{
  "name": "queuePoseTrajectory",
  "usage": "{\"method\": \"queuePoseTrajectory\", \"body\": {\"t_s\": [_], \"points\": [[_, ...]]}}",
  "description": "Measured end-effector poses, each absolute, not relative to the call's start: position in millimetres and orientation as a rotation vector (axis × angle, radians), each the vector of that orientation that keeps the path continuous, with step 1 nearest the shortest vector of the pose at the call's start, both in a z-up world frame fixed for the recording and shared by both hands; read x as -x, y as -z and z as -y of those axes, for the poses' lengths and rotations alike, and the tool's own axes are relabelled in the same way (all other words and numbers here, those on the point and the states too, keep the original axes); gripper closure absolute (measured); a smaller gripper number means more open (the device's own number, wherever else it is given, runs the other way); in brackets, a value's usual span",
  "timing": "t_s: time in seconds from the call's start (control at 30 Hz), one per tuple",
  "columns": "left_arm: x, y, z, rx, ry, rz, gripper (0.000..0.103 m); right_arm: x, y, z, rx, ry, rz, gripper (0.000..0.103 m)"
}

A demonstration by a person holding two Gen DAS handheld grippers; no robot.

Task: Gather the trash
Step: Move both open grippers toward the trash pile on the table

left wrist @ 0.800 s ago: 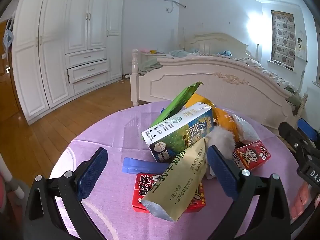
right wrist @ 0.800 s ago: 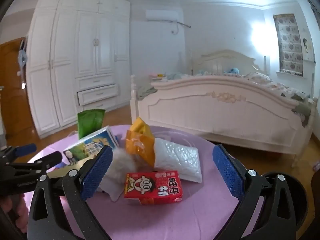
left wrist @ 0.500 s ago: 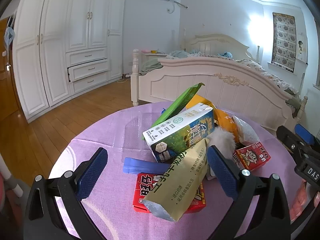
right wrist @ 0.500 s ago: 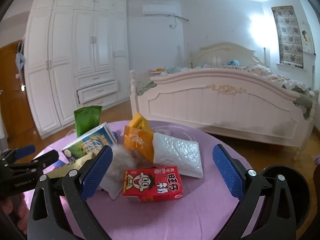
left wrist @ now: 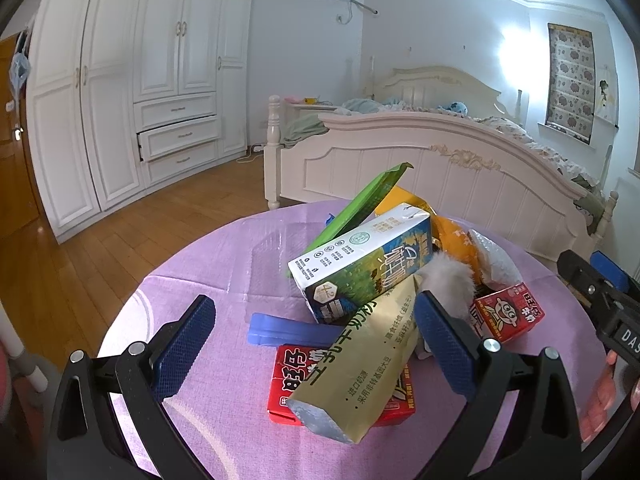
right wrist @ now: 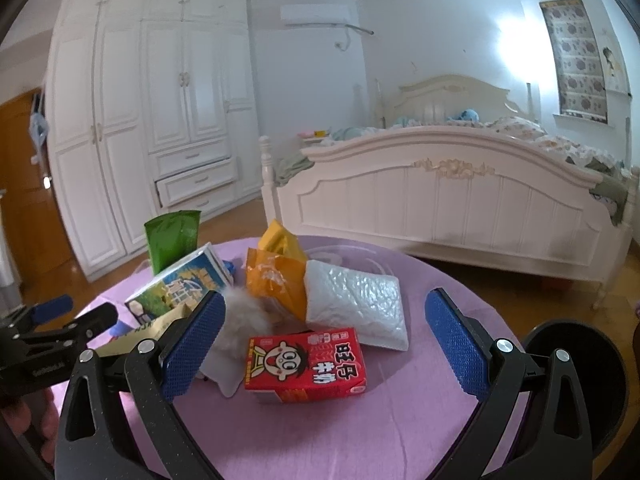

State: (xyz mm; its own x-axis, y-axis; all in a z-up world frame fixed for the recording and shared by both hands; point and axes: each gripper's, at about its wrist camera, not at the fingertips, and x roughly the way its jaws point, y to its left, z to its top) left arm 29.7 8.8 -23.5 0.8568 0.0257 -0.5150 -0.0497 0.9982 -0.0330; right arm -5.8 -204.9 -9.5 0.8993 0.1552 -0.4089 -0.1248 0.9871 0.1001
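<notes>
A pile of trash lies on a round purple table (left wrist: 208, 280). In the left wrist view a beige carton (left wrist: 360, 364) leans on a red box (left wrist: 292, 384), with a blue-green milk carton (left wrist: 360, 264), a green wrapper (left wrist: 360, 204) and a blue strip (left wrist: 288, 330) behind. My left gripper (left wrist: 316, 344) is open around the beige carton's near end. In the right wrist view a red milk carton (right wrist: 306, 362) lies in front of a white bubble pouch (right wrist: 356, 300), an orange bag (right wrist: 276, 276) and grey fluff (right wrist: 244, 320). My right gripper (right wrist: 324, 344) is open just before the red carton.
A black round bin (right wrist: 576, 380) stands low at the table's right side. A white bed (right wrist: 440, 200) is behind the table and white wardrobes (left wrist: 132, 92) line the left wall. Wooden floor surrounds the table.
Both grippers have moved slightly closer to the pile, and the right view has tipped down a little. Nothing on the table has moved.
</notes>
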Motion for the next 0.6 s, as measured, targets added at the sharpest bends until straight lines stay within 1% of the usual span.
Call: {"method": "queuePoseTrajectory", "body": {"t_s": [0.37, 0.6], "points": [[-31.8, 24.1, -4.8, 0.027, -0.053, -0.551, 0.005, 4.6, 9.6, 212.4, -0.124, -0.161, -0.448, 0.004], [-31.4, 24.4, -4.8, 0.031, -0.053, -0.553, 0.005, 5.9, 9.0, 208.5, -0.099, -0.168, -0.456, 0.004]]}}
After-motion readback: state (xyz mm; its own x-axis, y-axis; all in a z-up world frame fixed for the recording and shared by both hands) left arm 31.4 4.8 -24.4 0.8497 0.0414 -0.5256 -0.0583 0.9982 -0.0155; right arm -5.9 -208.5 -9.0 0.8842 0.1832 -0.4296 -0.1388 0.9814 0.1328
